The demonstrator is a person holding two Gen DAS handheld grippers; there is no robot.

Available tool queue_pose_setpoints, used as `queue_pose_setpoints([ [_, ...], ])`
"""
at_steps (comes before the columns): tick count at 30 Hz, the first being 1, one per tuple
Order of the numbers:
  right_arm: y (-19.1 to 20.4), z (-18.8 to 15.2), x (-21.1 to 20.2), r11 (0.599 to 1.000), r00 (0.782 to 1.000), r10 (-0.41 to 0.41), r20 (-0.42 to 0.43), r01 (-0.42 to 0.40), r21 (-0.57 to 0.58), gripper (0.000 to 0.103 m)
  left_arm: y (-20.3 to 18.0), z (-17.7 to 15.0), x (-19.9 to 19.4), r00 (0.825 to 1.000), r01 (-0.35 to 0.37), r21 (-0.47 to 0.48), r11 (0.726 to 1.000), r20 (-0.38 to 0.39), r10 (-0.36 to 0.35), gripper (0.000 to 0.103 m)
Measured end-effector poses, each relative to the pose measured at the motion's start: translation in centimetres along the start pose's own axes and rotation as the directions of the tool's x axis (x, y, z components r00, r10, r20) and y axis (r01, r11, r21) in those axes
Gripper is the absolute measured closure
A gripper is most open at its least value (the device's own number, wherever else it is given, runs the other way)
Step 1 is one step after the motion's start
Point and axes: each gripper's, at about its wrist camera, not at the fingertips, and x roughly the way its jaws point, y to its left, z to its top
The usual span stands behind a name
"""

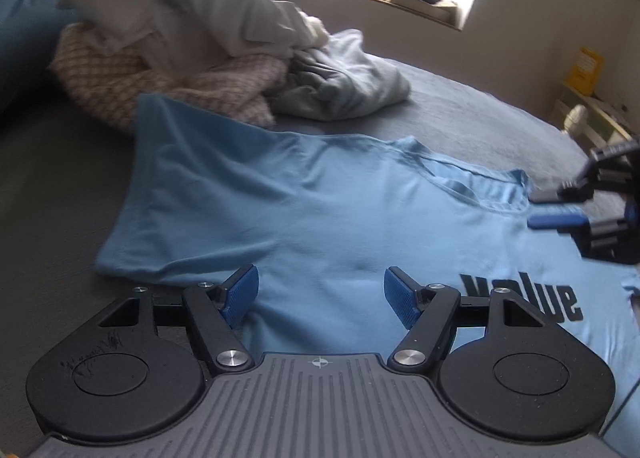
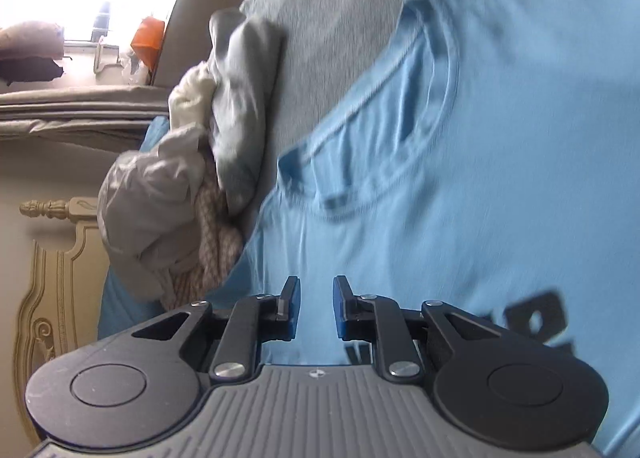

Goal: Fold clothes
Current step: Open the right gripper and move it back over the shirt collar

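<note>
Left gripper point(image 1: 321, 294) hovers low over the blue T-shirt point(image 1: 304, 194) spread flat on the grey bed point(image 1: 460, 106), fingers wide apart; right gripper point(image 2: 316, 308), rolled sideways near the collar point(image 2: 404, 130), stands narrowly parted, empty.

Black print "value" on light blue T-shirt point(image 1: 320, 210); right wrist view blurred, letters unreadable.

Blue T-shirt point(image 2: 500, 186) motion-blurred – black print point(image 2: 536, 322) unreadable, partly hidden behind right gripper point(image 2: 317, 308).
</note>
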Motion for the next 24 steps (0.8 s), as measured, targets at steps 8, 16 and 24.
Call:
queue_pose_setpoints([
  [8,4.2,-4.7,1.3,0.997,0.998,-0.042,-0.047,0.039,-0.061,0.08,4.7,-0.4,-3.5,0.997,-0.071,-0.147,0.987,0.019,0.074,0.033],
  [16,12.0,-9.4,4.8,0.955,0.99,-0.126,-0.065,0.104,-0.276,0.078,8.9,-0.6,-5.5,0.994,-0.092,-0.268,0.959,0.027,0.103,0.033],
  [24,17.9,-13.8,9.0,0.859,0.985,-0.171,-0.006,0.146,-0.491,0.076,10.1,-1.0,-5.2,0.994,-0.085,-0.316,0.945,0.034,0.101,0.033],
])
